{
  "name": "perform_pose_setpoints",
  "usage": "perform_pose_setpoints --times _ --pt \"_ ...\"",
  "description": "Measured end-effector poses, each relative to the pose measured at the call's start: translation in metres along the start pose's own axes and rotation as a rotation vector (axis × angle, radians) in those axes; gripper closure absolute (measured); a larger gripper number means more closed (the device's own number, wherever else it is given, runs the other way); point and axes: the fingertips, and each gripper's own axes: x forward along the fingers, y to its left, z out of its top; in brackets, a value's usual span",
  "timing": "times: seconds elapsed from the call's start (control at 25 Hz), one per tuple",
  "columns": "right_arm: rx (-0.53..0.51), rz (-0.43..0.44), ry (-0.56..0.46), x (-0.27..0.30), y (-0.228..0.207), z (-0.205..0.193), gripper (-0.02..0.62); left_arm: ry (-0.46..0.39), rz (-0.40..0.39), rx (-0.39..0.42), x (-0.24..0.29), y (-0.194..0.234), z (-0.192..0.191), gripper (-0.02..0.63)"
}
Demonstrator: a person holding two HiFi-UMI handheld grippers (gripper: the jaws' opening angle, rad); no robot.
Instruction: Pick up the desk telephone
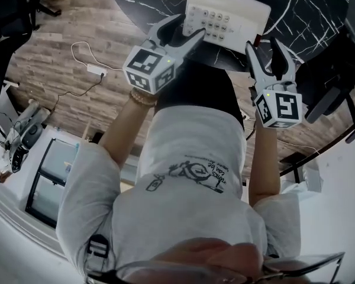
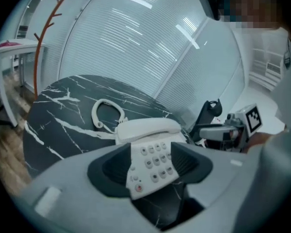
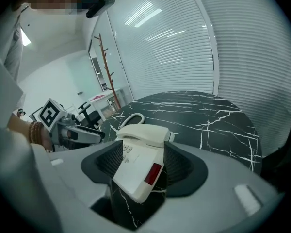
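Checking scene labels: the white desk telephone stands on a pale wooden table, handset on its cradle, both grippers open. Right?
Not quite. The table is black marble with white veins, not pale wood, as the right gripper view shows; the wood is the floor. Otherwise right: the desk telephone has its handset on the cradle, and the left gripper and right gripper are open.

White desk telephone (image 1: 225,13), handset (image 2: 148,128) on cradle, keypad up, flat near the edge of the black marbled table (image 1: 307,5)
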Motion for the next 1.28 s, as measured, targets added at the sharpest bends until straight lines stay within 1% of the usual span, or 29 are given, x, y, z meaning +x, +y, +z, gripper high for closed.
perform_pose_setpoints --times 0.16,0.32,0.48,0.6,0.68,0.84,0.96,1.12,1.28 --pt "0.018 0.001 0.023 0.013 -0.007 -0.018 0.307 0.017 0.0 -0.055 0.008 0.014 -0.018 0.331" --pt "0.017 0.013 0.022 0.024 -0.011 -0.032 0.298 0.033 0.002 -0.079 0.018 0.024 -0.032 0.309" --pt "0.03 0.017 0.035 0.034 -0.014 -0.046 0.295 0.049 -0.001 -0.098 0.026 0.03 -0.041 0.273" --pt "0.041 0.03 0.04 0.04 -0.013 -0.053 0.293 0.055 -0.011 -0.123 0.03 0.031 -0.045 0.262" --pt "0.047 0.035 0.04 0.043 -0.012 -0.056 0.293 0.059 -0.022 -0.132 0.033 0.03 -0.046 0.262" --pt "0.07 0.039 0.042 0.047 -0.011 -0.06 0.293 0.068 -0.025 -0.125 0.036 0.029 -0.048 0.259" --pt "0.087 0.041 0.039 0.048 -0.011 -0.061 0.295 0.08 -0.012 -0.131 0.038 0.031 -0.049 0.264" --pt "0.111 0.05 0.026 0.049 -0.011 -0.063 0.295 0.095 0.022 -0.133 0.039 0.037 -0.05 0.319" --pt "0.127 0.055 0.008 0.05 -0.01 -0.062 0.299 0.097 0.028 -0.136 0.039 0.038 -0.05 0.328"
